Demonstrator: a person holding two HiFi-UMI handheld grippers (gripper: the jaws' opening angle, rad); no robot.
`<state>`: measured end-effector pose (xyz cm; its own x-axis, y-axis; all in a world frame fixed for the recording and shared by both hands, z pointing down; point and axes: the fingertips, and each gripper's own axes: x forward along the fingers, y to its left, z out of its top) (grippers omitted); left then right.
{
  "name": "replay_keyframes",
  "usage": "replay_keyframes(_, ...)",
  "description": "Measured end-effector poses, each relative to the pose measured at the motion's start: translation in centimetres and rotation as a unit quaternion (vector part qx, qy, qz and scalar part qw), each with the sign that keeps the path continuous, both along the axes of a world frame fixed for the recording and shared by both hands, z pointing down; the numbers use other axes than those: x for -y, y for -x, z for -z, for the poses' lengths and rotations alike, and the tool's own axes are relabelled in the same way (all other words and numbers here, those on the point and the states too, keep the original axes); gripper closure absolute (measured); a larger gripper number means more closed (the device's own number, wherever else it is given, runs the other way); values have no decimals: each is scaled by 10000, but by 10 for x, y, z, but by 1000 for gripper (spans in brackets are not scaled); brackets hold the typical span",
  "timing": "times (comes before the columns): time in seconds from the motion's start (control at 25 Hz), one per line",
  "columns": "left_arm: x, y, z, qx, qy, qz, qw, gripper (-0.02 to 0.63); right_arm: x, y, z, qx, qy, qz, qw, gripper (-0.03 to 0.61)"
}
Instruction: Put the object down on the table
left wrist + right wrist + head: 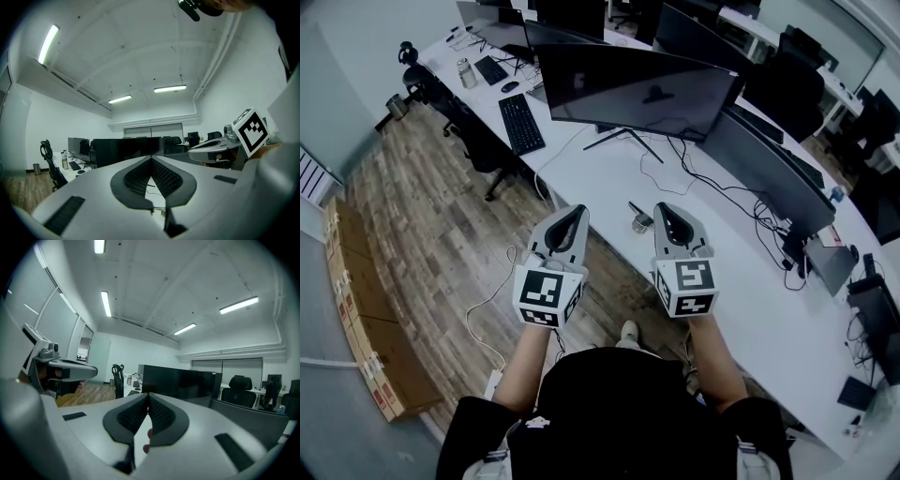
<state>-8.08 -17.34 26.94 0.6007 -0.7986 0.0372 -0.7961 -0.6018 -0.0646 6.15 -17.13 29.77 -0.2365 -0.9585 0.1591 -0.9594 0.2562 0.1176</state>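
In the head view, the person holds both grippers side by side over the near edge of the white table (pixel 741 281), above the wooden floor (pixel 422 216). The left gripper (pixel 578 212) and the right gripper (pixel 662 208) both have their jaws pressed together and carry nothing. The small object (pixel 639 223) lies on the table near its edge. It shows between the two gripper tips and is touched by neither. A wide monitor (pixel 637 89) stands further back, with a keyboard (pixel 521 122) to its left. In the left gripper view, the left gripper (pixel 151 160) is clenched at the tips with nothing between the pads. The right gripper's marker cube (pixel 251 131) shows at the right. In the right gripper view, the right gripper (pixel 148 397) is likewise clenched and empty, pointing toward dark monitors (pixel 183 383).
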Motion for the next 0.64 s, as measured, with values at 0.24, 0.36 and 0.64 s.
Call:
replay_keyframes(0.24,-1,-1,2,-56,17,10,10000,600,-1,1,0,-60,-19,20,10000,554)
replay_keyframes(0.36,0,-2,3,-73,18,-14,10000,600,0,2,0,-59,2,23,10000,554)
replay_keyframes(0.64,0,-5,2,-36,-12,-57,10000,600,-1,2,0,-69,-23,41,10000,554)
